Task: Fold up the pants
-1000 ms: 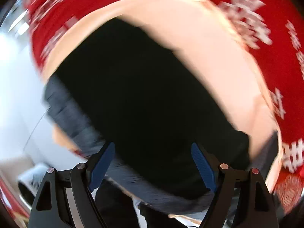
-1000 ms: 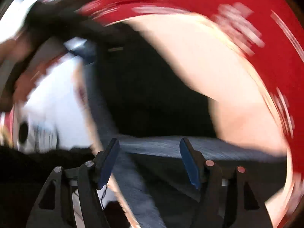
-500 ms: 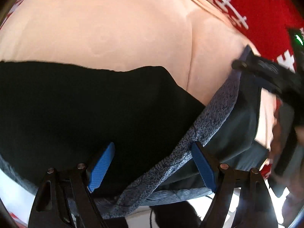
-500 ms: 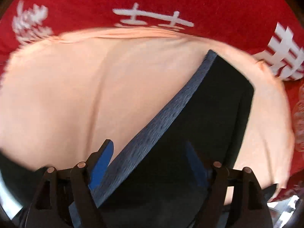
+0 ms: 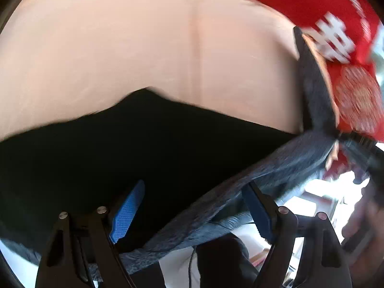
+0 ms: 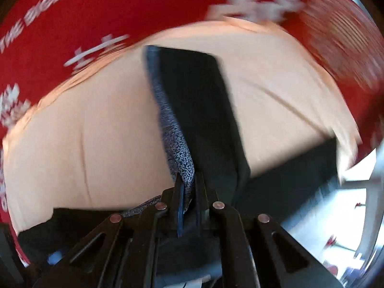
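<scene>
Left wrist view. The left gripper (image 5: 194, 210) has its jaws spread wide, the blue pads (image 5: 128, 212) well apart and closed on nothing. The pants (image 5: 148, 148), black with a speckled grey band (image 5: 252, 192), fill the lower half of the view beneath the jaws; whether the pads touch the fabric cannot be told. The band runs diagonally from lower centre up to the right, where it is drawn to a point at the far edge. Beyond the pants lies a peach cloth (image 5: 120, 48) with one faint crease, and beyond that, upper right, a red cloth (image 5: 348, 24) with white lettering. The peach cloth is bare above the pants' upper edge.

Right wrist view. The right gripper (image 6: 188, 192) has its jaws drawn narrow and clamped on the speckled band (image 6: 177, 144) of the pants (image 6: 204, 110). From the grip a black strip with the band along its left side stretches away up the middle of the view, ending in a squared edge on the peach cloth (image 6: 72, 132). More black fabric spreads low to the left and right of the gripper. Peach cloth lies bare on both sides of the strip; the red cloth (image 6: 96, 12) borders it above.
</scene>
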Tool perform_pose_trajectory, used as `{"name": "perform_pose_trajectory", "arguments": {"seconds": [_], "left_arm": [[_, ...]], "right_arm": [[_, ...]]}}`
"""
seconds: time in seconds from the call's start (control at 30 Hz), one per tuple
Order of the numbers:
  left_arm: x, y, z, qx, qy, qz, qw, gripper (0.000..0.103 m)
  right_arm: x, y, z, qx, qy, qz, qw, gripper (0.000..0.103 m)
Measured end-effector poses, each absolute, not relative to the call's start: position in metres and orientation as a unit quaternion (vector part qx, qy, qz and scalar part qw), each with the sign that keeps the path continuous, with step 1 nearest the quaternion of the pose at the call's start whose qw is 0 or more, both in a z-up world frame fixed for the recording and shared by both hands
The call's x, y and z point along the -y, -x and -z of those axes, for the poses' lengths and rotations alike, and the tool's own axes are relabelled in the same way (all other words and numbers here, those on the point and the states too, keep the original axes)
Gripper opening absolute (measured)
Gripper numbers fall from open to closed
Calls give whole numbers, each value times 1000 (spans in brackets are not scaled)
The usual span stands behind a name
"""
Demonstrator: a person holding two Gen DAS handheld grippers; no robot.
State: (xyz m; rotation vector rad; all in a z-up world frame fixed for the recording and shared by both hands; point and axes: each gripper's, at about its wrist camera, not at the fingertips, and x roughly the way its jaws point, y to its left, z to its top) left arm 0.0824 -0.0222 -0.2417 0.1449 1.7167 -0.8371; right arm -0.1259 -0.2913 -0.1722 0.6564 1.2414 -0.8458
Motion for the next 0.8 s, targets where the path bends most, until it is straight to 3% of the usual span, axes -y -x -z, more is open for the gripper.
{"name": "perform_pose_trajectory", "arguments": {"seconds": [0.2, 0.3, 0.33, 0.4, 0.43, 0.47, 0.63, 0.8], "left_arm": [[78, -45, 251, -734, -97, 430, 517, 83], [92, -25, 273, -752, -119, 418, 497, 83], [95, -20, 277, -752, -126, 411, 499, 83], [100, -16, 279, -746, -132, 400, 515, 83], [103, -14, 278, -746, -133, 397, 519, 83], [106, -12, 278, -745, -132, 393, 522, 83], [106, -2, 276, -742, -147, 370, 540, 83], [144, 13, 268, -729, -146, 374, 554, 84]], "right_arm": [[274, 181, 216, -564, -324, 391, 651, 11], [279, 189, 217, -552, -329, 381, 664, 19], [281, 189, 215, -549, -328, 378, 669, 25], [291, 186, 205, -535, -315, 375, 688, 51], [297, 186, 201, -525, -310, 374, 699, 73], [299, 184, 193, -514, -304, 367, 713, 80], [336, 169, 190, -491, -325, 301, 750, 80], [349, 116, 190, -516, -257, 303, 759, 80]]}}
